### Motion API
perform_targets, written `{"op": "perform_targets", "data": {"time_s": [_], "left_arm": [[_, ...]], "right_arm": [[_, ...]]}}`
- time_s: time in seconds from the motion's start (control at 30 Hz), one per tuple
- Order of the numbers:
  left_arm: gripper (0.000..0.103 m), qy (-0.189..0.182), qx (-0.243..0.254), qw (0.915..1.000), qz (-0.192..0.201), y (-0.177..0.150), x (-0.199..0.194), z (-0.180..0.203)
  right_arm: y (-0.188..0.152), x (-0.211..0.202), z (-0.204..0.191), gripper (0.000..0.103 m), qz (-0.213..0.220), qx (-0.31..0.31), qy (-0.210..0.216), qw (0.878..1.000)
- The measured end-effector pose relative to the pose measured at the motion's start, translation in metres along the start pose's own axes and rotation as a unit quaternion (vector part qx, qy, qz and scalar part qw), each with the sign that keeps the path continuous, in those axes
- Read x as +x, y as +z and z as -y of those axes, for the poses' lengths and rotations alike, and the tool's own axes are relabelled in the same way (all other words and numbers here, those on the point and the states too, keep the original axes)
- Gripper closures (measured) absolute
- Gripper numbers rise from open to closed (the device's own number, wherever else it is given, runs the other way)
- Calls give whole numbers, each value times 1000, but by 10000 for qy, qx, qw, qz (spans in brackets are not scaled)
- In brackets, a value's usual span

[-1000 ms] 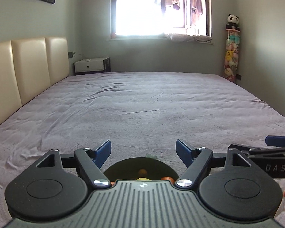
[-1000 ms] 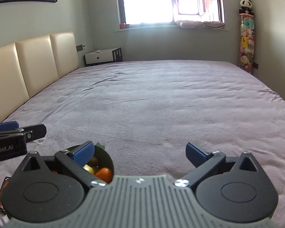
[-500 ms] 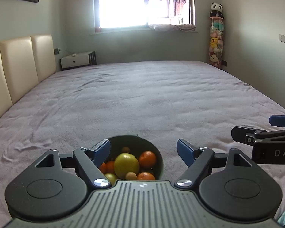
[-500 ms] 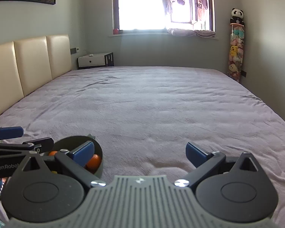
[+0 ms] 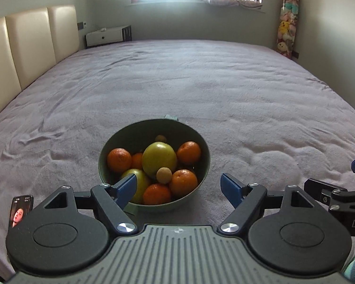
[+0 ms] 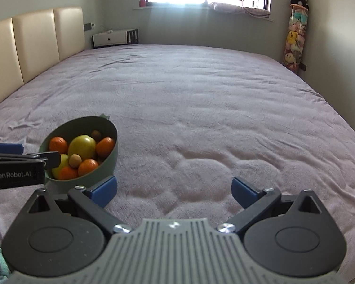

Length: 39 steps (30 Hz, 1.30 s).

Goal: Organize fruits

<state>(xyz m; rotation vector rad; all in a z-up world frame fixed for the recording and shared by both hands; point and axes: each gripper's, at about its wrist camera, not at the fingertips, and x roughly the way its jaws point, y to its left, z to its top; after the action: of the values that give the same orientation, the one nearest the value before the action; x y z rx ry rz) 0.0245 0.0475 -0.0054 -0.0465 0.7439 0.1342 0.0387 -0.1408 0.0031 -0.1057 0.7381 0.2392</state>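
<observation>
A green bowl (image 5: 202, 149) (image 6: 107, 156) sits on the lilac bedspread, filled with several oranges (image 5: 119, 160), two yellow-green apples (image 5: 159, 158) (image 6: 82, 146) and small tan fruits (image 5: 164, 175). My left gripper (image 5: 178, 187) is open just above the bowl's near rim, with nothing between its blue fingertips; its left fingertip (image 5: 126, 187) overlaps the bowl's edge. My right gripper (image 6: 174, 189) is open over bare bedspread to the right of the bowl, empty. The left gripper's side shows at the left edge of the right wrist view.
The wide bed (image 5: 201, 82) stretches ahead with a cream padded headboard (image 5: 30, 40) on the left. A phone (image 5: 20, 210) lies on the bedspread at the near left. A white nightstand (image 5: 107, 35), a window and a hanging stack of plush toys (image 5: 287, 23) are at the far end.
Both cameras have tipped downward and the bowl of fruit has come into fuller view ahead of the left gripper. Both grippers stay open.
</observation>
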Motion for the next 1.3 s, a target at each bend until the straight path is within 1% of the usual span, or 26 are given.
{"op": "perform_targets", "data": {"time_s": [0.07, 0.27, 0.47, 0.77, 1.3], "left_arm": [[9, 34, -82, 9999, -89, -1, 5, 1], [9, 43, -100, 9994, -318, -4, 14, 4], [9, 51, -46, 9990, -453, -6, 18, 8], [9, 55, -12, 9989, -472, -5, 19, 10], [9, 57, -12, 9989, -471, -4, 19, 10]], "right_arm": [[-1, 7, 2, 4, -109, 56, -28, 9999], [-4, 25, 10, 4, -436, 400, -9, 9982], [-6, 36, 10, 4, -678, 504, -64, 9964], [-4, 35, 13, 4, -676, 619, -103, 9957], [-3, 32, 14, 4, -625, 611, -133, 9961]]}}
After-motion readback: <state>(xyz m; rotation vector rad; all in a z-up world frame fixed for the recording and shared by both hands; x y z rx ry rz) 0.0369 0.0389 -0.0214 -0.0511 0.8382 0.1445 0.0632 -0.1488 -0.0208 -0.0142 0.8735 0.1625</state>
